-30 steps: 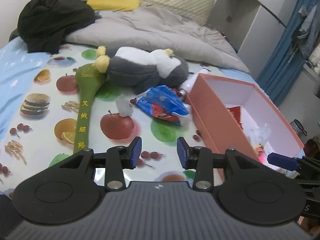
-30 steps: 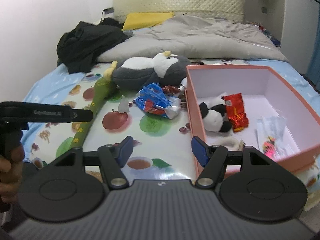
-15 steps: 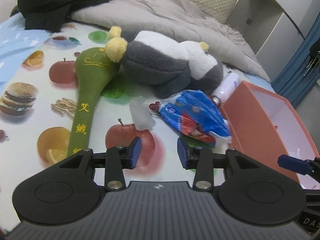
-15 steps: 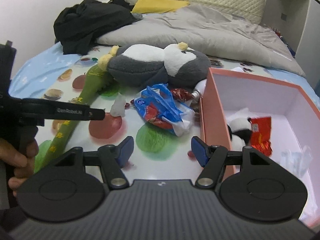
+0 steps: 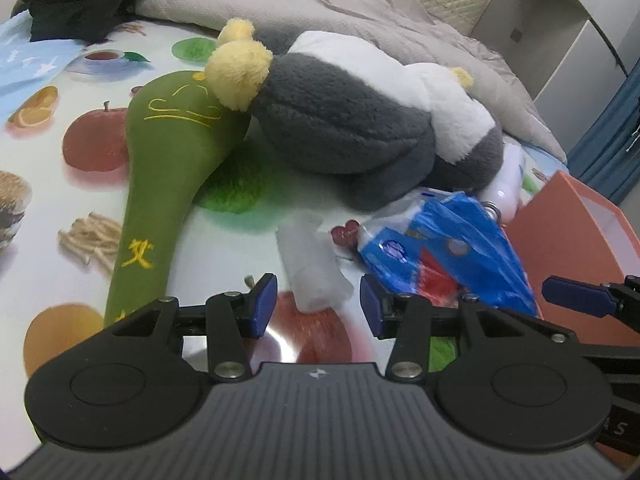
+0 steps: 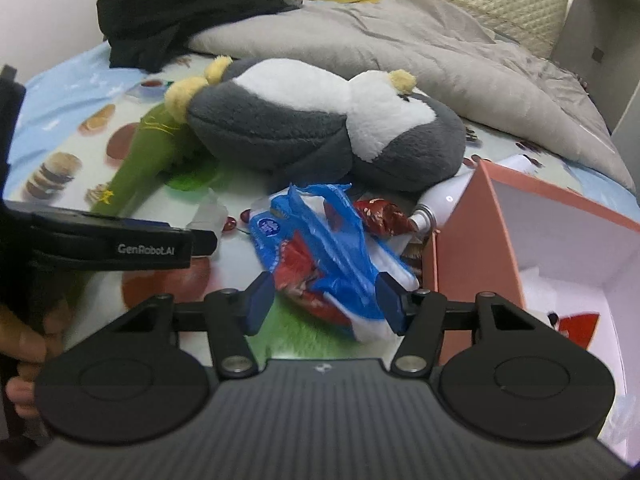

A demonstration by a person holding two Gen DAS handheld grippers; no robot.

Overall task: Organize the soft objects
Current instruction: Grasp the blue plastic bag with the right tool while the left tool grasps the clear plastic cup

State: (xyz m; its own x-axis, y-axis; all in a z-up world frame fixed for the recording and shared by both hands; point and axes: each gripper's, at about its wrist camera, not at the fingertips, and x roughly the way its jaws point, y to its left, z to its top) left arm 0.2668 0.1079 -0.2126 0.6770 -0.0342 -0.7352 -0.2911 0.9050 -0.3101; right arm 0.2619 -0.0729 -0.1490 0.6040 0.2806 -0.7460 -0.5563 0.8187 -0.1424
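Right wrist alone shows box interior (image 6: 560, 256), both grippers' fingers (image 5: 262, 306) (image 6: 260, 300) spread, empty.

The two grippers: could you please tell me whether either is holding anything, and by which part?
Nothing is held. The left gripper is open around a translucent plastic scrap; the right gripper is open around a crumpled blue plastic bag.

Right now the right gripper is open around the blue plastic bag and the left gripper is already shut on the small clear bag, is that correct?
Not quite: in the left wrist view the left gripper is open, with the small clear bag just ahead of its fingertips. The right gripper is open around the blue plastic bag.
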